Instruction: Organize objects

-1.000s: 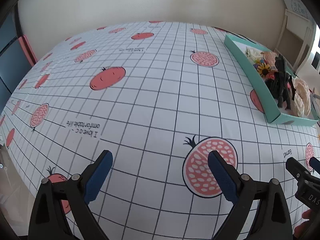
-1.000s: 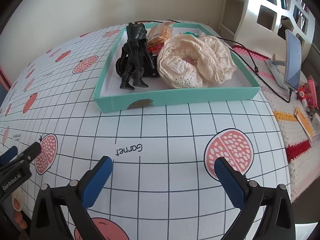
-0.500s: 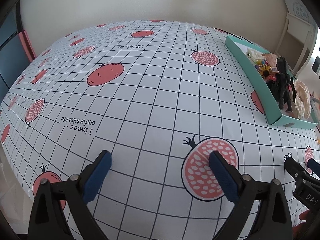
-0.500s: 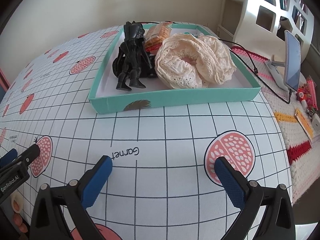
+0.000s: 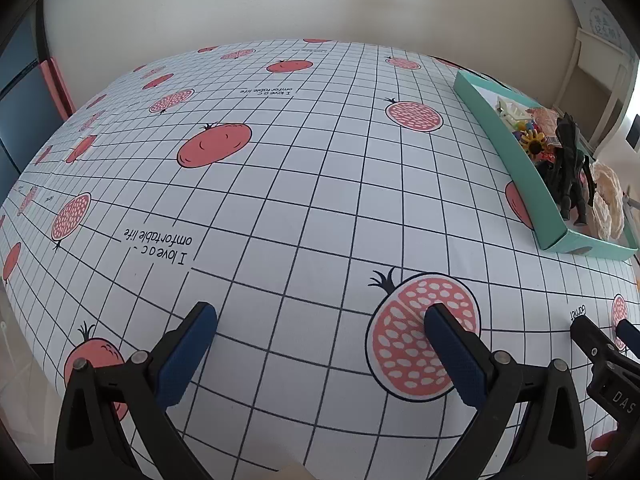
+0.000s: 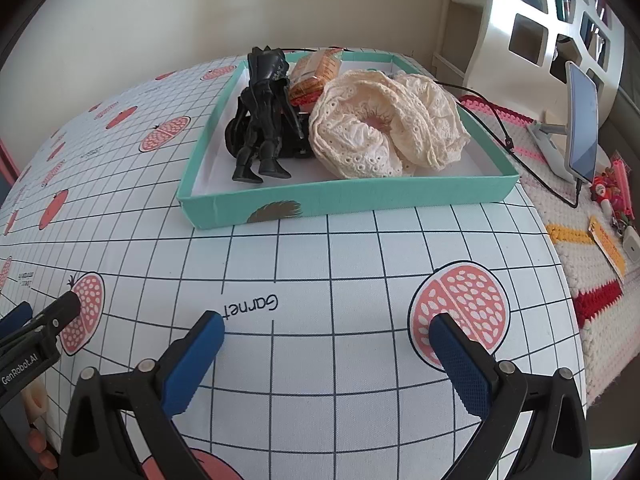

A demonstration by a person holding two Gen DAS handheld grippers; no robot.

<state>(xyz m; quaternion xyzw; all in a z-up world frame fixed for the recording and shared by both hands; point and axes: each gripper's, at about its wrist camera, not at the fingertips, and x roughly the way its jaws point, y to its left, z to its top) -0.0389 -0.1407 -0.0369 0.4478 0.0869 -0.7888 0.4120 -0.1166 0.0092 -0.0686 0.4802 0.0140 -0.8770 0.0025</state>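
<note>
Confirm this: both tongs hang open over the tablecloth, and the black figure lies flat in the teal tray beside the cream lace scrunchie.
Not quite. In the right wrist view the black figure stands upright in the teal tray, beside the cream lace scrunchie. Both tongs are open.

A tray (image 6: 348, 200) sits on the tablecloth (image 6: 320, 264), towards its far right. Inside, a figure (image 6: 264, 116) stands at the left, a lace cloth (image 6: 384, 128) beside it on the right, and what may be a packet (image 6: 316, 74) behind both.
</note>
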